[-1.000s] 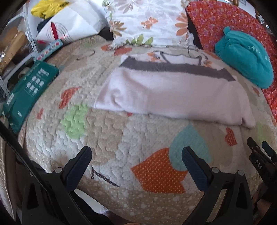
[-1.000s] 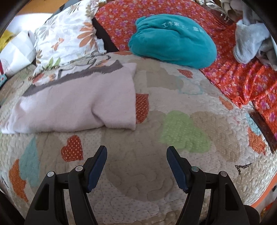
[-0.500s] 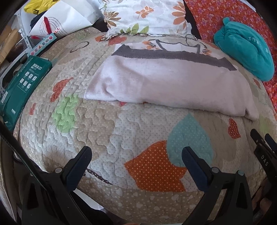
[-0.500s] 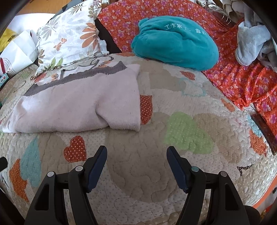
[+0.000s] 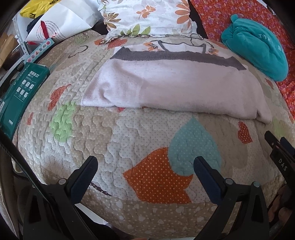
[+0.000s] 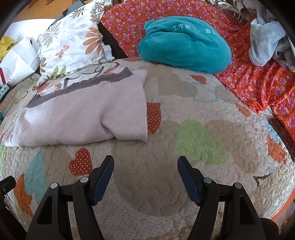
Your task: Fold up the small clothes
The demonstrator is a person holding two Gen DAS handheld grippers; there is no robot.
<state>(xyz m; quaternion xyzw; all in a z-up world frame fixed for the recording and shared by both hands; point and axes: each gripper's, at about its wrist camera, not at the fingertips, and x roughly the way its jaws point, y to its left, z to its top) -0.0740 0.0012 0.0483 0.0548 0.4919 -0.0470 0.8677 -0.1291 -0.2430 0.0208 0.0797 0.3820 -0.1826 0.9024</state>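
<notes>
My towel (image 5: 175,86) is soft, fuzzy cloth. The quilt (image 5: 129,140) on the bed is bumpy, stitched cloth. The teal cushion (image 6: 184,46) looks fluffy. My gripper (image 6: 145,177) is smooth black plastic.

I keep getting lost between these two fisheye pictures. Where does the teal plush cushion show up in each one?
Left wrist view: the teal plush cushion sits at the upper right edge, right of the pale pink garment.
Right wrist view: the cushion sits top centre, on the red floral cover, beyond the garment's far right corner.
Shared landmark: the floral pillow, just behind the garment in both.
</notes>
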